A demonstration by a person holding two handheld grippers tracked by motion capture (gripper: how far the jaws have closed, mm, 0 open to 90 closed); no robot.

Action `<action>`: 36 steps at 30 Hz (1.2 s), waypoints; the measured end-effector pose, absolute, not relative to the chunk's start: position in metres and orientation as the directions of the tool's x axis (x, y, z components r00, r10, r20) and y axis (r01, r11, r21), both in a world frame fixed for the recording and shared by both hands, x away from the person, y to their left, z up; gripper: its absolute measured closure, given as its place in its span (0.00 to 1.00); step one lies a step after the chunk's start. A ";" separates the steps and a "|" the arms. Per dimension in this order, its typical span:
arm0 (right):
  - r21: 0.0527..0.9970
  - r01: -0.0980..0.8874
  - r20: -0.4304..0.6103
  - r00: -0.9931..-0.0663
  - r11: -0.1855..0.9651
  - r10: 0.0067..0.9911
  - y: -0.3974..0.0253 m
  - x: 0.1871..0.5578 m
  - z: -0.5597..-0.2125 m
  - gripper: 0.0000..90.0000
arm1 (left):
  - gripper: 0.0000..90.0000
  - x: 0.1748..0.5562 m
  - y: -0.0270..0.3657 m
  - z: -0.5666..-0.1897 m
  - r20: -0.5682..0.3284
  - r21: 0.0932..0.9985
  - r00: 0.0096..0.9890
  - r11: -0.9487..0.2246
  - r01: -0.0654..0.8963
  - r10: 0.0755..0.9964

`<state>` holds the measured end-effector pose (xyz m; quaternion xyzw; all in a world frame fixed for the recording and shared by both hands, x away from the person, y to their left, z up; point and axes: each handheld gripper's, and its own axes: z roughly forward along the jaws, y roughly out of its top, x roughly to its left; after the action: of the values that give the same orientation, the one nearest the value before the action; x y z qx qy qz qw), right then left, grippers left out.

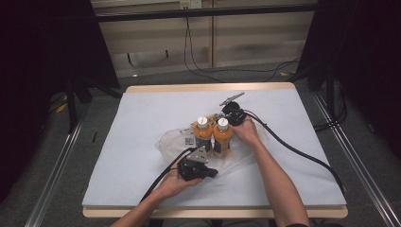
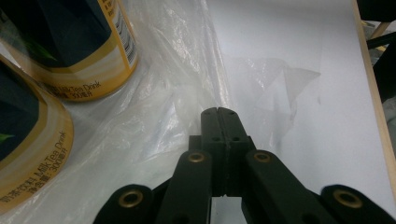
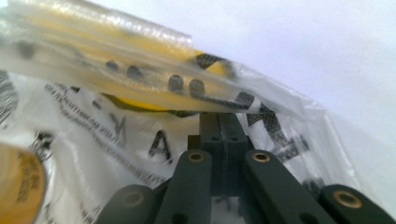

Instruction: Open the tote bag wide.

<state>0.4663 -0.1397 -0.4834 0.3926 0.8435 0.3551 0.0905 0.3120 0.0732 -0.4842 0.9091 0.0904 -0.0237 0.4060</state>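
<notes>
Both bottles (image 1: 213, 135) stood already on the plastic bag (image 1: 171, 142), and my left claw (image 2: 218, 113) and right claw (image 3: 218, 116) pinched its film, the bagging not yet finished.

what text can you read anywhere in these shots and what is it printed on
"Milk Tea Drink" and "300" with small characters: on the nearer bottle label's yellow band, left gripper view.
"Milk Tea Drink", partly cut off: on the farther bottle, same view.
Large black letters, one like "A": on the clear plastic bag, right gripper view, too blurred to read as words.
Fine print lines on the bag: too small and blurred.
Bottle labels in the high view: too small.
</notes>
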 end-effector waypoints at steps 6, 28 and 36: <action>0.670 0.612 0.129 -0.653 0.420 0.746 -0.140 0.477 -0.484 1.00 | 1.00 0.311 0.072 -0.485 -0.116 0.738 0.985 -0.652 0.173 0.129; 0.662 0.653 0.087 -0.554 0.368 0.828 -0.132 0.496 -0.483 1.00 | 1.00 0.300 0.070 -0.483 -0.129 0.730 0.987 -0.664 0.158 0.092; 0.672 0.642 0.144 -0.601 0.368 0.786 -0.131 0.489 -0.478 1.00 | 1.00 0.303 0.071 -0.479 -0.141 0.743 0.985 -0.647 0.170 0.096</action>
<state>0.4891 -0.1313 -0.4778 0.4350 0.8208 0.3562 0.1009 0.3031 0.0709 -0.4786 0.9064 0.0734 -0.0444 0.4135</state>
